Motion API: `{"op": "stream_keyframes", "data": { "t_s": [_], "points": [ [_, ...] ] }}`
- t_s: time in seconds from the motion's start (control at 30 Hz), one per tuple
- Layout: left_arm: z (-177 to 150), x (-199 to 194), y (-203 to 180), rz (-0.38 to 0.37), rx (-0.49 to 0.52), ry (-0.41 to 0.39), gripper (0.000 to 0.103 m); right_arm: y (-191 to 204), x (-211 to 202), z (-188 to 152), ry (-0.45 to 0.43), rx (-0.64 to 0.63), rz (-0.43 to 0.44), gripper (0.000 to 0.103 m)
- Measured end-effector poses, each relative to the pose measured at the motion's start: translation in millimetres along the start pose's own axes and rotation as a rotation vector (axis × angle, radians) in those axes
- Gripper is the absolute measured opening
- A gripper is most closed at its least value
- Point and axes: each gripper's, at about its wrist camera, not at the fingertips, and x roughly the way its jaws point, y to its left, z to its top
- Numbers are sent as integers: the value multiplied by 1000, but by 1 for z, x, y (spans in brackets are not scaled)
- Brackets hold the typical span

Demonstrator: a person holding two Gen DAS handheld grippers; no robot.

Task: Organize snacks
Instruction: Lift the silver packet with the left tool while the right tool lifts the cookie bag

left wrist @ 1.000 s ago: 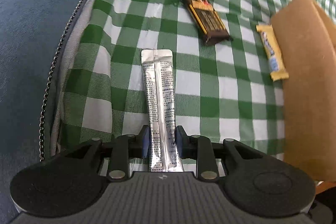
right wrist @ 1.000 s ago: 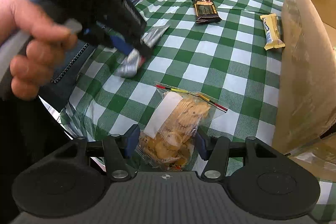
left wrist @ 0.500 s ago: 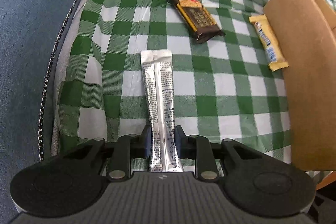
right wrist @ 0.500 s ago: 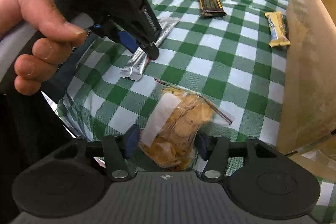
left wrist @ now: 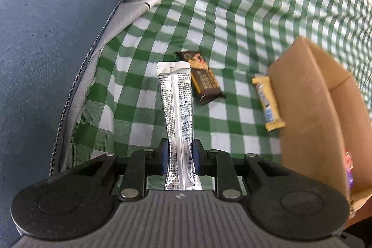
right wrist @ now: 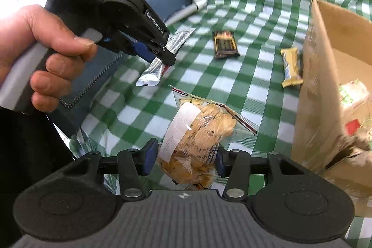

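Green-checked cloth; cardboard box at right. Right gripper clamped on cracker bag, lifted off cloth. Left gripper pinches silver stick sachet, raised. Chocolate bar, yellow bar lying by the box.

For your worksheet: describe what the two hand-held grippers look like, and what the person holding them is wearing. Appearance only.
The left hand-held gripper is matt black with blue finger pads, a grey handle strip and white lettering: "GenRobot.AI" on its arm, "DAS" on its body. The right hand-held gripper has black linkage arms, silver pivot pins, blue pads, two round discs and a grey ribbed base. A black sleeve shows below the hand.
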Motion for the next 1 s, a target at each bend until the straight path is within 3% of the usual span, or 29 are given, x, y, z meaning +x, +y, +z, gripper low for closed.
{"op": "stream_keyframes", "data": {
  "t_s": [0.47, 1.0],
  "points": [
    [-6, -5, -15, 24, 41, -50, 23, -8, -15, 5, -98, -1, -20, 51],
    [-7, -7, -19, 6, 42, -74, 23, -10, -20, 5, -140, 20, -51, 51]
  ]
}}
